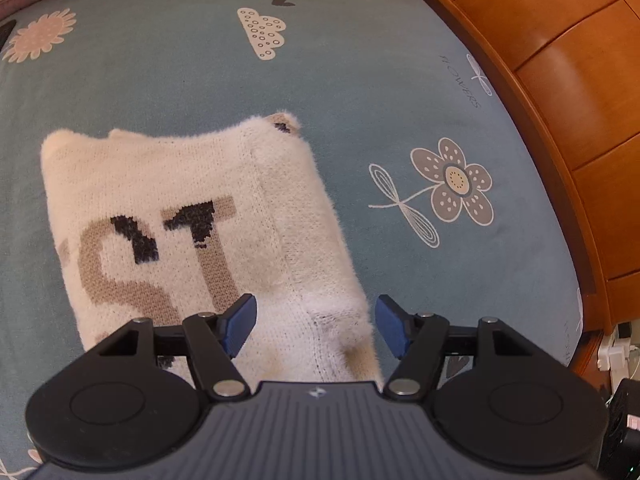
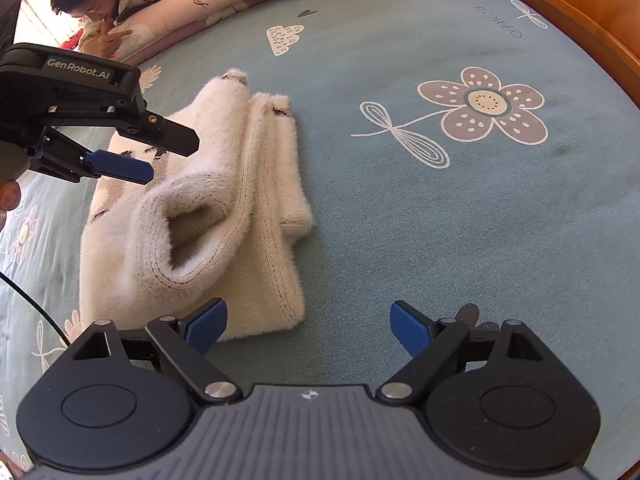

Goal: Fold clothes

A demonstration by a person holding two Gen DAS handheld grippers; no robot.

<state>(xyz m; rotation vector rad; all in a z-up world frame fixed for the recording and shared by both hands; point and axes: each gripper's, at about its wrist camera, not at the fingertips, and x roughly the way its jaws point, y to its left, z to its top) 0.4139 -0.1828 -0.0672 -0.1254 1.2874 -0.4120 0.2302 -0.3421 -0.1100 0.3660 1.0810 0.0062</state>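
Readable text: "GenRobot.AI" on the left gripper (image 2: 144, 156) body, "FLOWERS" printed on the blue-grey bedsheet (image 1: 360, 80), and big knitted tan letters "ST" on the cream sweater (image 1: 192, 220). No containers; the sweater lies folded into a narrow stack on the bed, sleeve cuff opening toward the right wrist camera, wooden bed frame (image 1: 560, 80) along the far edge. Left jaws partly open above the sweater, pads clear of the knit, holding nothing; right gripper (image 2: 308, 324) jaws wide, empty, at the sweater's near edge
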